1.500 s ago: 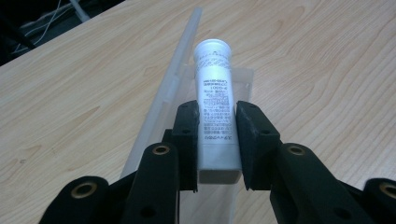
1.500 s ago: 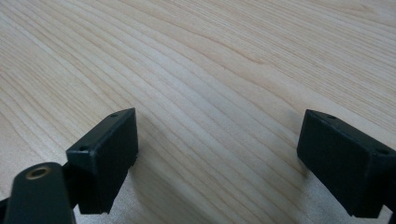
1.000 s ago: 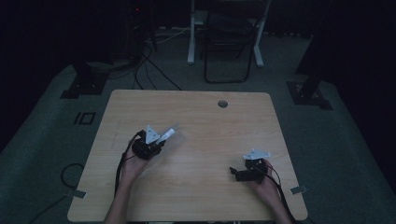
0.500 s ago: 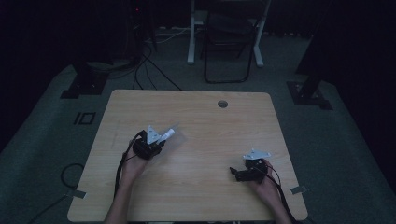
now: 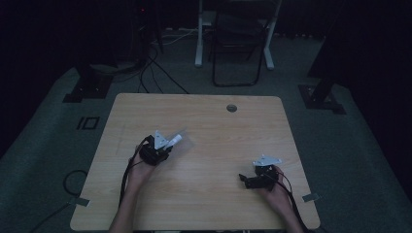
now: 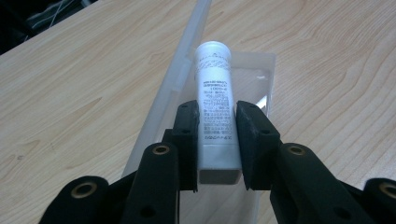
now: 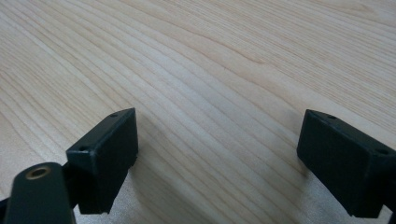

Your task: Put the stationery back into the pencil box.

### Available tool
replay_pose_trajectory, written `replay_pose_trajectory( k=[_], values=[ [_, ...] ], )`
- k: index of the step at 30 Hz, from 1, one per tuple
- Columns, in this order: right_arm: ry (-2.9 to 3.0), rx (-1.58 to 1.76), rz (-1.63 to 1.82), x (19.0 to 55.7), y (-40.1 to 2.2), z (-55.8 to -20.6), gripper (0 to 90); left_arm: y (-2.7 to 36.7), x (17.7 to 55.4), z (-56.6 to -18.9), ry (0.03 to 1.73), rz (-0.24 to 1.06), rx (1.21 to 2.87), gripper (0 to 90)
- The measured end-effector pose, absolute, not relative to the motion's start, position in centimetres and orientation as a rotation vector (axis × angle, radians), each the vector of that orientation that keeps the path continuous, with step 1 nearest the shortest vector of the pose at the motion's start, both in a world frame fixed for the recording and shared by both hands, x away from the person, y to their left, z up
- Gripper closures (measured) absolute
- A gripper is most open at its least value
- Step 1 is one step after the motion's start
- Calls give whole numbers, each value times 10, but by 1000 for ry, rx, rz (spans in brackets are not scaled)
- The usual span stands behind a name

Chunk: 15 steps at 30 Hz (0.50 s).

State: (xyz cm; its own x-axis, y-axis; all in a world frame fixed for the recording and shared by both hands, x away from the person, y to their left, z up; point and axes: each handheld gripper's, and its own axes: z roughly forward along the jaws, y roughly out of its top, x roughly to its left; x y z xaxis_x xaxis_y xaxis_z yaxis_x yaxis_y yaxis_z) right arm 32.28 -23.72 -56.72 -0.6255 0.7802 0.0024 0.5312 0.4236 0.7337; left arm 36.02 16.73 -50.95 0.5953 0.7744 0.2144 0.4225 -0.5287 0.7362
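**Left tool clamped on the white tube, right tool wide and empty**

From the high view, your left tool [image 5: 164, 144] sits over the left half of the wooden table [image 5: 209, 121], gripped in your left hand [image 5: 138, 169], with the white tube [image 5: 175, 140] poking out ahead of it towards the table's middle. Your right tool [image 5: 248, 179] is well apart from it, low near the right front edge, in your right hand [image 5: 274, 191], its black jaws pointing left across the wood. A round cable hole [image 5: 231, 108] sits near the far edge. Beyond the table, on the dark floor, there's a folding chair [image 5: 238, 43] and loose cables [image 5: 150, 68].

Now the left gripper view: your left tool [image 6: 217, 135] has its two pads pressed on either side of the white tube [image 6: 214, 93], holding it near its flat crimped end. The tube points away from you, round cap farthest off, small print running along its body. Under it lies a clear plastic case [image 6: 261, 79], flat on the table; whether tube and case touch, I cannot tell.

Over to the right gripper view: your right tool [image 7: 217, 154] stands wide, nothing between the jaws, bare wood grain underneath.
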Motion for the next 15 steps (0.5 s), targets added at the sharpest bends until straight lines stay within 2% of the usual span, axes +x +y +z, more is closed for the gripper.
replay_pose_trajectory(
  k=[15],
  values=[
    [2344, 1126, 1025, 323, -237, -567, 125, 165, 365, -516, 943, 695, 2199, 710]
  ],
)
